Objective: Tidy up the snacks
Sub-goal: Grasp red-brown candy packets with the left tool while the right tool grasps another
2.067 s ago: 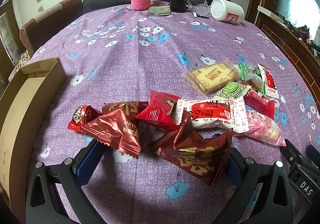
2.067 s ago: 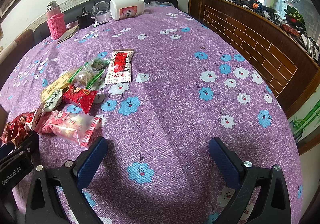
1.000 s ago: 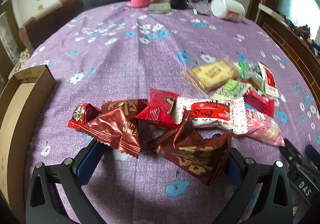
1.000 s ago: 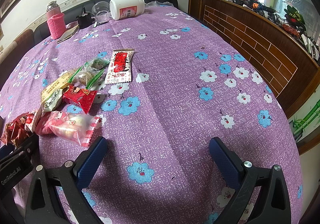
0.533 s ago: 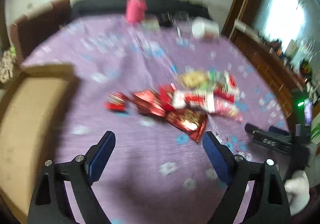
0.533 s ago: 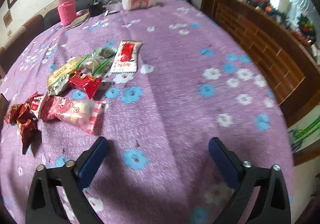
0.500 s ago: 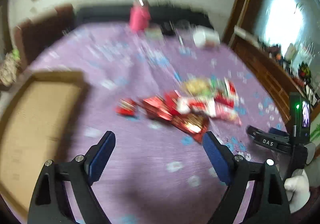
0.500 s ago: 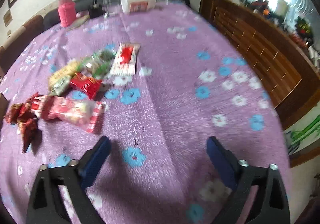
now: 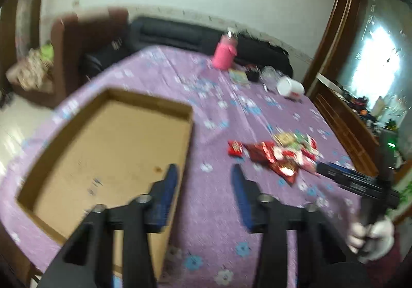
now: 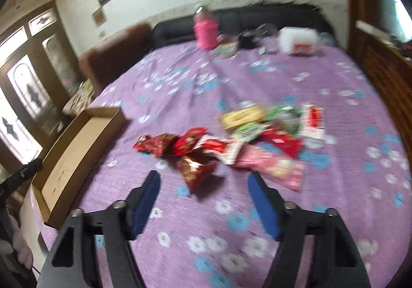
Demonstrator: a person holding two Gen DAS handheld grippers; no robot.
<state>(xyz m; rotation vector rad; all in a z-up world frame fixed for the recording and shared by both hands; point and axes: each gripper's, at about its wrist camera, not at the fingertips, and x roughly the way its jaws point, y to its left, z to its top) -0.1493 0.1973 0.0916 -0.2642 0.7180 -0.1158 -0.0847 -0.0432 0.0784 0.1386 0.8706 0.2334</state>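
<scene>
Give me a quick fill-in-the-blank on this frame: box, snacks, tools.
1. The cardboard box holds ____ snacks.
2. The snack pile lies on a ____ flowered tablecloth.
3. The left tool has ____ between its closing blue pads.
4. The tall bottle at the table's far end wears a ____ sleeve.

Missing words: no; purple; nothing; pink

My desk (image 10: 347, 87) wears a purple flowered cloth. On it lie a shallow cardboard box (image 9: 103, 144) at the left edge, a heap of snack packets (image 10: 231, 138) mid-desk, and, at the far end, a pink bottle (image 10: 206, 28) and a toppled white jar (image 10: 297, 39).
</scene>
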